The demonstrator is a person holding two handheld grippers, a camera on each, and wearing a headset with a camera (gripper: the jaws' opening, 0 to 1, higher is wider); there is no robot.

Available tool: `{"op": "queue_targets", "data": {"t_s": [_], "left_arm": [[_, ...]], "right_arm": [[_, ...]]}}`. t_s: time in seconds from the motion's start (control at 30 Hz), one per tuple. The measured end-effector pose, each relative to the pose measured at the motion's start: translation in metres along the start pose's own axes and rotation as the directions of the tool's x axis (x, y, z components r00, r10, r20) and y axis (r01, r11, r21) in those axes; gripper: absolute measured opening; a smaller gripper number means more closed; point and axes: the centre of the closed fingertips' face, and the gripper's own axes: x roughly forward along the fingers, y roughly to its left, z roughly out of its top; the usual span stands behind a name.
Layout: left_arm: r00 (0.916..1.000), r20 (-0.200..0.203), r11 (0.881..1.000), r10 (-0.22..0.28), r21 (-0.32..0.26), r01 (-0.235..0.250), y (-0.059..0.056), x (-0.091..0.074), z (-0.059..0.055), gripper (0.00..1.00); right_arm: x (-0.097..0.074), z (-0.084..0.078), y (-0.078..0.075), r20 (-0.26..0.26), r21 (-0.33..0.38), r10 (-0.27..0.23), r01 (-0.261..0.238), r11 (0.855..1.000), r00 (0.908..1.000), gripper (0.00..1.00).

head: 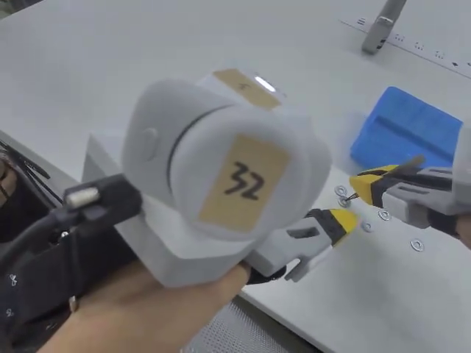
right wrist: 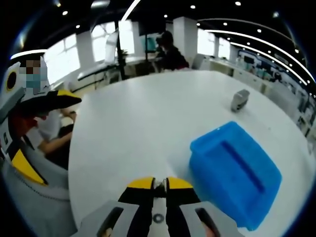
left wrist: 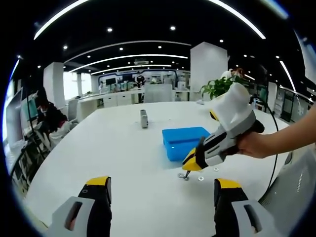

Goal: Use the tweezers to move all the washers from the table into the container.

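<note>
Right hand-held gripper (right wrist: 159,183) with tweezers (left wrist: 185,174) just over a washer (right wrist: 158,217)

The left gripper (head: 327,229) is looming large in the foreground, its white body (a tan label on it is reading "32") blocking much of the white table (head: 221,37), and a hand (head: 158,309) is gripping it from below. A black cable (head: 44,220) is trailing off to the left. Its yellow-tipped jaw is pointing toward the right gripper (head: 370,185), which is reaching in from the right edge. The thin dark tip of the tweezers (head: 352,197) is sticking out of its closed yellow ends, just beside one washer (head: 341,192). More washers (head: 383,215) are lying near. The blue container (head: 405,129) is resting just behind them, and a grey object (head: 381,28) is sitting well beyond.
</note>
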Motion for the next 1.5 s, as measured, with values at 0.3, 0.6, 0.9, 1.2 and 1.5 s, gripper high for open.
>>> {"op": "queue_targets", "data": {"t_s": [0.3,0.6,0.9,1.2,1.5], "left_arm": [[1.0,-0.006,1.0,0.007,0.004,-0.007,0.001,0.0,-0.001,0.87],[0.9998,0.004,1.0,0.017,0.003,-0.017,0.001,0.001,0.001,0.92],[0.9999,0.011,1.0,0.003,0.009,-0.003,-0.005,0.003,0.003,0.99],[0.9974,0.067,0.999,-0.027,-0.043,0.03,-0.009,0.002,0.012,0.99],[0.9985,0.053,0.999,-0.014,-0.037,0.016,-0.009,0.002,0.01,0.99]], "right_arm": [[0.004,0.004,-0.001,0.034,0.003,-0.019,0.019,1.0,0.9992,0.04],[0.004,0.007,-0.002,0.097,0.043,-0.048,0.044,0.998,0.9942,0.02],[-0.019,0.037,-0.003,0.169,0.088,-0.04,0.026,0.996,0.9848,0.02],[-0.044,0.071,-0.045,0.292,0.195,-0.162,0.107,0.975,0.9427,0.03],[-0.023,0.065,-0.089,0.286,0.291,-0.259,0.174,0.941,0.9225,0.03]]}}
